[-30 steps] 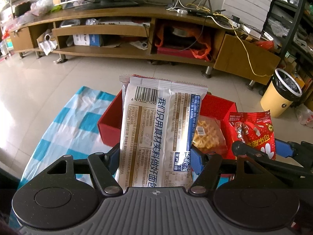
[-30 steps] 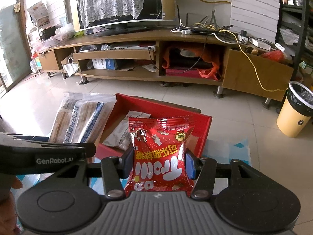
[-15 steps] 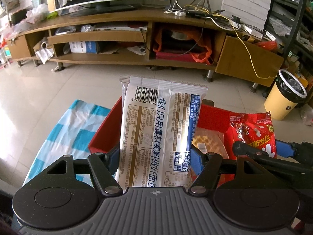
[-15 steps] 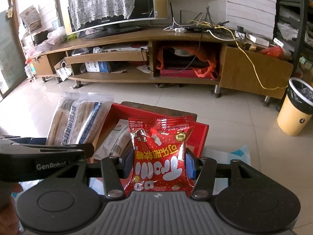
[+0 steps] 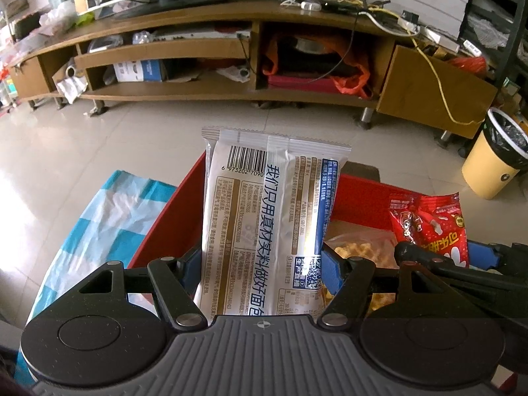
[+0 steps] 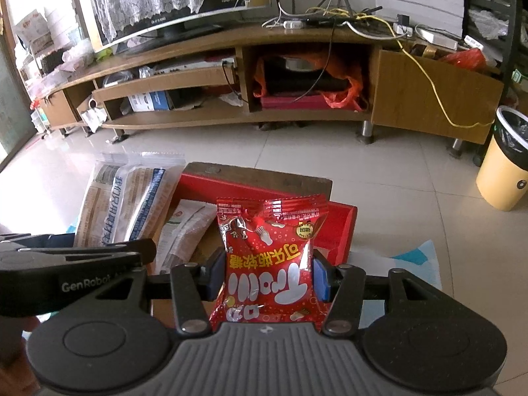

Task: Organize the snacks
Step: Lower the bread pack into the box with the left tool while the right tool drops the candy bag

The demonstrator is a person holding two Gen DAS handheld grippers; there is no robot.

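A red box (image 6: 340,227), set on a blue-and-white checked cloth (image 5: 109,217) on the near table, is seen already holding a pale packet (image 6: 184,231) and a waffle snack (image 5: 356,250). Over its left half a long white bread packet (image 5: 274,217) is gripped upright by the left gripper (image 5: 262,264); over its right half a red candy bag (image 6: 270,257) is clamped by the right gripper (image 6: 269,277). Both appear yet to be lowered in and let go.

black linkage arms with silver pivot screws and blue pads on the left gripper (image 5: 260,260); right gripper (image 6: 269,275) alike, ribbed grey housing.
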